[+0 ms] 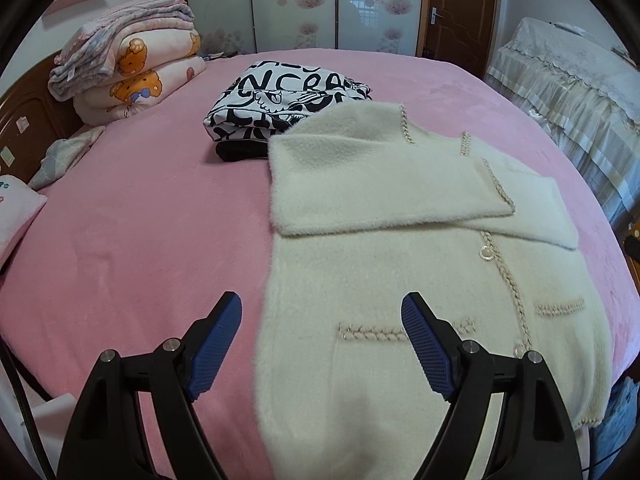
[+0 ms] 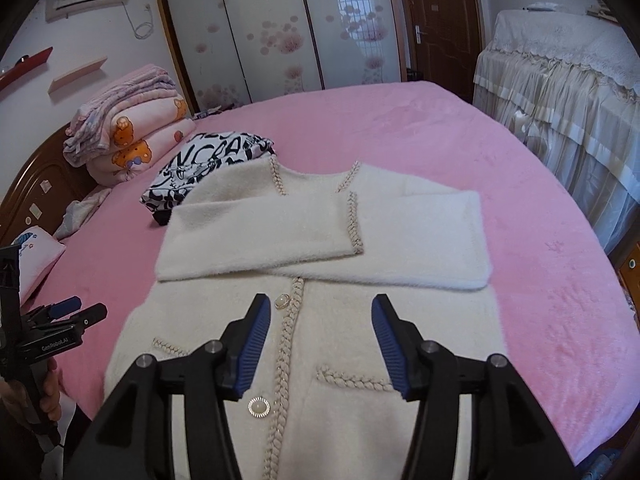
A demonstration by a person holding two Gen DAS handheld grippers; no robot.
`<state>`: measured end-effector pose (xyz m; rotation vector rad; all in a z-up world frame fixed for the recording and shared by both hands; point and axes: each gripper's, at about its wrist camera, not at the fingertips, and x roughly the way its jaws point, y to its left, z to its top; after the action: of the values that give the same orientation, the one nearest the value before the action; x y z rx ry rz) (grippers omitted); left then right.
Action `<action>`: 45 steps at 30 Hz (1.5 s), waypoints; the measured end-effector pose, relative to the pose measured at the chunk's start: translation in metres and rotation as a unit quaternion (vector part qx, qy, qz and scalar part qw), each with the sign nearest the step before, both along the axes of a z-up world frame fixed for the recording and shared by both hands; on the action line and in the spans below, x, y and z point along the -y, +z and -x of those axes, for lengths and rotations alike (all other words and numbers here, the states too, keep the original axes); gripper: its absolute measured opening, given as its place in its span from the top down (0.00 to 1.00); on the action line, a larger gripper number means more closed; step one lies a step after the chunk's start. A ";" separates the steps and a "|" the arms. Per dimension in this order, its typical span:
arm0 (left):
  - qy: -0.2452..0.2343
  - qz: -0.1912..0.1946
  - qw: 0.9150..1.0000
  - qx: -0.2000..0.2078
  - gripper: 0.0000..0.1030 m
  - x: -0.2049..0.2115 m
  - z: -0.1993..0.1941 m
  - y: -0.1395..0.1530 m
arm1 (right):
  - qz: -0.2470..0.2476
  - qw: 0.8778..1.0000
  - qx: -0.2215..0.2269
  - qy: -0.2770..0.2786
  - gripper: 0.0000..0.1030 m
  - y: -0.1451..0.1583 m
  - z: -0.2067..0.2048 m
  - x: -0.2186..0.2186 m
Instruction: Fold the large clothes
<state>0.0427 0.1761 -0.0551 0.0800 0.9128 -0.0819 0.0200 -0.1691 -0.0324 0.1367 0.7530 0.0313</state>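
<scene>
A pink bed [image 1: 140,220] carries a cream fuzzy cardigan [image 1: 400,280], both sleeves folded across its chest, touching a folded black-and-white printed garment [image 1: 280,104]. Above the cardigan, left hand-held gripper [image 1: 322,340] and right hand-held gripper [image 2: 320,344] hang released, grasping nothing.

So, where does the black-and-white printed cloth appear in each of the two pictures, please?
Left wrist view: the black-and-white printed cloth lies folded above the middle, slightly left, just behind the cream cardigan.
Right wrist view: it sits left of the middle, at the cardigan's far left corner.
Shared landmark: the stack of folded pink blankets at the upper left, by the wooden headboard.
</scene>
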 end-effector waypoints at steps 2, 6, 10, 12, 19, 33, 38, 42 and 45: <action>-0.004 -0.002 1.000 0.001 0.21 -0.001 0.008 0.002 | 0.006 1.000 0.012 0.001 0.38 0.006 0.014 0.004; -0.010 -0.017 1.000 -0.008 0.21 -0.004 0.024 -0.004 | 0.025 0.999 0.026 0.006 0.35 0.011 0.039 0.009; -0.018 -0.016 0.999 -0.029 0.21 -0.010 0.042 -0.018 | 0.032 0.999 0.019 0.002 0.35 0.001 0.059 0.018; -0.023 -0.011 0.998 -0.051 0.21 -0.013 0.049 -0.030 | 0.034 0.999 0.011 0.000 0.35 -0.009 0.068 0.024; -0.064 0.007 0.989 -0.132 0.21 -0.023 0.069 -0.080 | 0.032 0.998 -0.052 0.010 0.35 -0.068 0.093 0.057; -0.102 -0.001 0.974 -0.202 0.23 -0.030 0.093 -0.134 | -0.039 0.984 -0.173 0.009 0.36 -0.157 0.137 0.133; -0.111 0.021 0.971 -0.209 0.38 -0.034 0.096 -0.142 | -0.077 0.979 -0.188 0.029 0.67 -0.176 0.143 0.138; -0.108 0.052 0.969 -0.214 0.58 -0.044 0.095 -0.144 | -0.090 0.976 -0.193 0.051 0.85 -0.178 0.139 0.127; -0.102 0.087 0.967 -0.219 0.75 -0.055 0.093 -0.144 | -0.100 0.975 -0.191 0.050 0.88 -0.179 0.139 0.127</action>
<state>-0.0506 0.2316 -0.1991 -0.0097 1.3338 -0.3819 -0.1189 -0.2960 -0.2112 0.3022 1.1418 0.1821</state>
